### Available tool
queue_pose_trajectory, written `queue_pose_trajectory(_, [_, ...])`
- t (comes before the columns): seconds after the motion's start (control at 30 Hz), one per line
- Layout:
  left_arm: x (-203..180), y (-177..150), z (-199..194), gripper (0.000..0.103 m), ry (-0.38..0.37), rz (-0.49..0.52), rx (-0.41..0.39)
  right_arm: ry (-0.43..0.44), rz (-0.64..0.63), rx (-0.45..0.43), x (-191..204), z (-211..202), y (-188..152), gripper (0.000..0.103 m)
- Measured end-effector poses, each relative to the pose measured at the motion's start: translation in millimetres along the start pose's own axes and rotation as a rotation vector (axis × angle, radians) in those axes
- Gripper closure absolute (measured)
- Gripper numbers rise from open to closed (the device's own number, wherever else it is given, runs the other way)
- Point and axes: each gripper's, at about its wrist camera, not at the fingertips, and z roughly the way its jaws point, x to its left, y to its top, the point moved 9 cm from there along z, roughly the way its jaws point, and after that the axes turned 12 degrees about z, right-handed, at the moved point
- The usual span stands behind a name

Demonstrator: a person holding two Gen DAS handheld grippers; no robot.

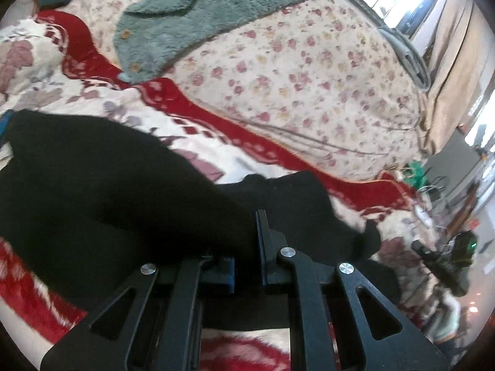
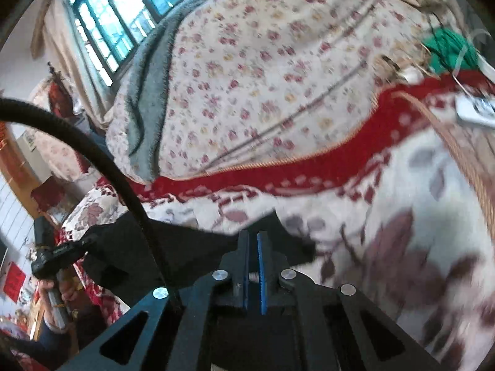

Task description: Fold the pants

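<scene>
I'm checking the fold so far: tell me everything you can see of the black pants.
The black pants are plain, matte, soft-looking fabric with no visible detail. They lie bunched and draped over the red-and-white floral blanket on the bed. The left tool appears to be closed on one edge, its left finger hidden under cloth. The right tool pinches another edge, fabric spreading to both sides of it. Waistband and legs cannot be told apart.
</scene>
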Motion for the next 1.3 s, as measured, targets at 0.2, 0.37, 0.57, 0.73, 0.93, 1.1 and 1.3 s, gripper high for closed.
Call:
queue_pose_trajectory(0.2, [-11, -17, -7, 0.093, 0.035, 0.036, -0.028, 0.025, 0.133, 0.138, 17, 47, -19, 0.049])
queue_pose_trajectory(0.37, [-14, -26, -25, 0.093, 0.035, 0.059, -0.056, -0.142, -0.047, 0.137, 56, 78, -9, 0.049])
queue_pose_trajectory(0.57, [-12, -26, -39, 0.093, 0.015, 0.047, -0.078, -0.339, -0.348, 0.234, 79, 129, -21, 0.050])
queue_pose_trajectory(0.73, [-8, -24, -41, 0.093, 0.031, 0.063, -0.098, -0.507, -0.350, 0.245, 26, 87, -43, 0.051])
queue_pose_trajectory(0.93, [2, -29, -27, 0.093, -0.023, -0.019, -0.063, -0.424, -0.081, 0.153, -21, 13, -63, 0.050])
queue_pose_trajectory(1.1, [9, -31, -33, 0.079, -0.066, -0.082, -0.046, -0.090, 0.257, 0.109, -20, 15, -70, 0.049])
queue_pose_trajectory(1.3, [33, -33, -48, 0.039, -0.060, -0.161, -0.081, 0.027, 0.355, 0.076, -12, 39, -72, 0.048])
